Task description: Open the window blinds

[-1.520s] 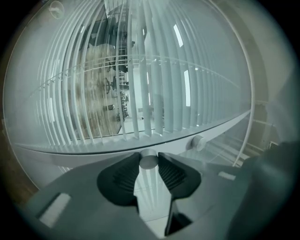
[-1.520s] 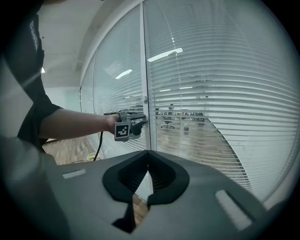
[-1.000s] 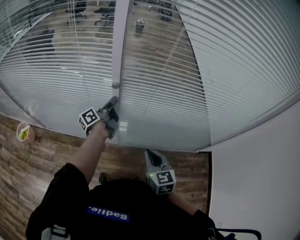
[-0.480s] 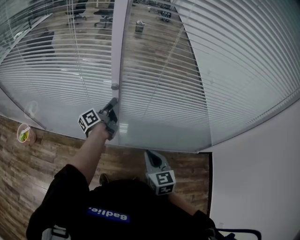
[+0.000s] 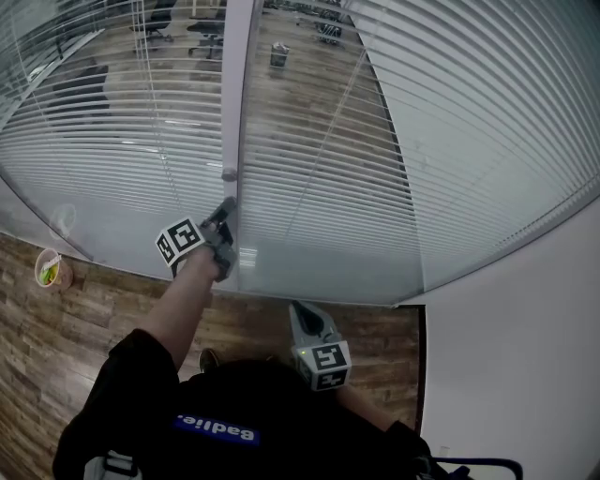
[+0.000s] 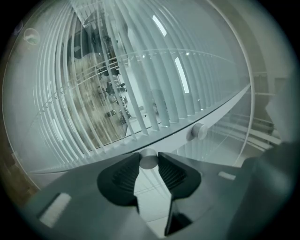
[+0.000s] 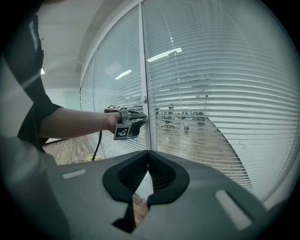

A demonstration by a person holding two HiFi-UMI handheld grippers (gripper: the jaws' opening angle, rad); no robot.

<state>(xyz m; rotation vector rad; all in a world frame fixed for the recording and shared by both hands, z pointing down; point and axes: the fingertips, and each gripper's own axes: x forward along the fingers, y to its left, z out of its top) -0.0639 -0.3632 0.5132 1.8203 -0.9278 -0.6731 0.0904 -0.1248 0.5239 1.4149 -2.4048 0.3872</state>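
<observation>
White slatted blinds hang behind a glass partition, their slats tilted partly apart so the room beyond shows through. Two small round silver knobs sit on the grey upright frame. My left gripper reaches level to the frame and is shut on the lower knob, its dark pads pressing on both sides. The upper knob stays free just beyond it. My right gripper hangs low near the person's body, shut and holding nothing. From there the left gripper shows against the frame.
A white wall meets the glass at the right. A small bowl stands on the wood floor at the left, by the glass. A black cable hangs below the left arm. Office chairs stand beyond the glass.
My left gripper has rolled a little about its own line while shut on the knob. The right gripper has not moved.
</observation>
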